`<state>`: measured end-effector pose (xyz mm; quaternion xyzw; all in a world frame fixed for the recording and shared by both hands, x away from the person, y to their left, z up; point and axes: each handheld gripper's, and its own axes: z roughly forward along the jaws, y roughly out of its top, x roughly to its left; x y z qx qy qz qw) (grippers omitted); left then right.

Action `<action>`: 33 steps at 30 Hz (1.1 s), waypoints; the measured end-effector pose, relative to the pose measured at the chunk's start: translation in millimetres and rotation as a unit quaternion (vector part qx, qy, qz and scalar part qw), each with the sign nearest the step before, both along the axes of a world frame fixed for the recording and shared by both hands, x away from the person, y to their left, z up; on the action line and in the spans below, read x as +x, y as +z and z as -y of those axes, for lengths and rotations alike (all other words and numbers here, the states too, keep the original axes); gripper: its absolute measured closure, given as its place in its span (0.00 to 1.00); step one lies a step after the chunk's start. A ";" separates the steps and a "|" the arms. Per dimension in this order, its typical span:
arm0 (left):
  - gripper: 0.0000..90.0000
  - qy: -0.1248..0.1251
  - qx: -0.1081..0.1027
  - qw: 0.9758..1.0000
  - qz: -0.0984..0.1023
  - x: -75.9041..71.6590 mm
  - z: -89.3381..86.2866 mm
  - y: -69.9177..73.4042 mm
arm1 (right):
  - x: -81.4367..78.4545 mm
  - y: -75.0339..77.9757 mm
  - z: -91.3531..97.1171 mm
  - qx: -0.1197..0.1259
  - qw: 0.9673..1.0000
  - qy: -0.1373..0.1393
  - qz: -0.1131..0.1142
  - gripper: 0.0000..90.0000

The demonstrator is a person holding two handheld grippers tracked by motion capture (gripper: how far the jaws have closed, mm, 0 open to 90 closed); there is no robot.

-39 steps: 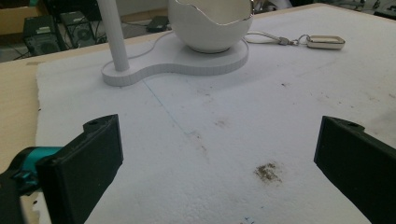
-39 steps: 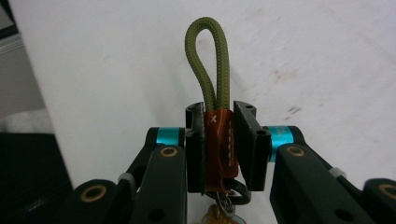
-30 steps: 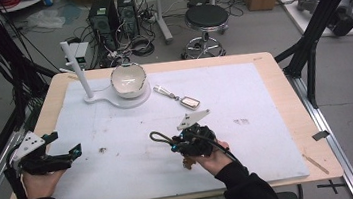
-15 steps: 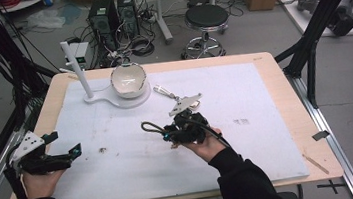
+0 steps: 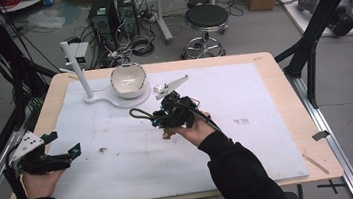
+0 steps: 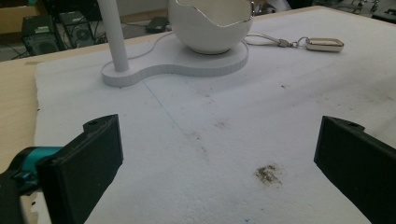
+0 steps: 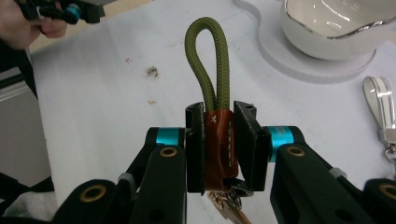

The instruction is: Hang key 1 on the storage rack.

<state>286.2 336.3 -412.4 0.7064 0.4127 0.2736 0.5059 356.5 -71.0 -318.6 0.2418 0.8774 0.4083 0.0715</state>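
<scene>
High view: the right gripper [image 5: 159, 117], clamped on an olive cord keychain [image 7: 212, 70], has moved from the near surface [image 5: 249, 136] toward the white bowl stand [image 5: 113, 94], suggesting hanging or placing comes next. The left gripper [image 5: 67, 154] rests released, unmoved.

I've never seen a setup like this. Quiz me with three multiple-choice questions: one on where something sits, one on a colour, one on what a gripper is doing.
1. Where does the white bowl sit?
A. on the white stand beside the post
B. on the stool
C. in the person's hand

2. What colour is the cord loop?
A. blue
B. olive green
C. pink

3. How is the right gripper?
A. wide open
B. lying on the floor
C. shut on the keychain

Answers: 1 A, the bowl rests on the stand's round end. 2 B, the loop is green above the orange-brown sleeve. 3 C, both jaws press that sleeve.
</scene>
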 end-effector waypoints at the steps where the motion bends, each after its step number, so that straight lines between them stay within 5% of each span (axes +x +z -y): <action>1: 0.02 0.000 0.000 1.000 0.000 0.0 0.0 0.0 | 2.2 1.9 -1.1 0.003 1.000 -0.001 -0.001 0.83; 33: 0.02 -0.004 -0.004 1.000 0.001 1.2 -1.1 -0.5 | 58.4 33.0 -66.9 -0.016 1.000 0.004 0.010 0.83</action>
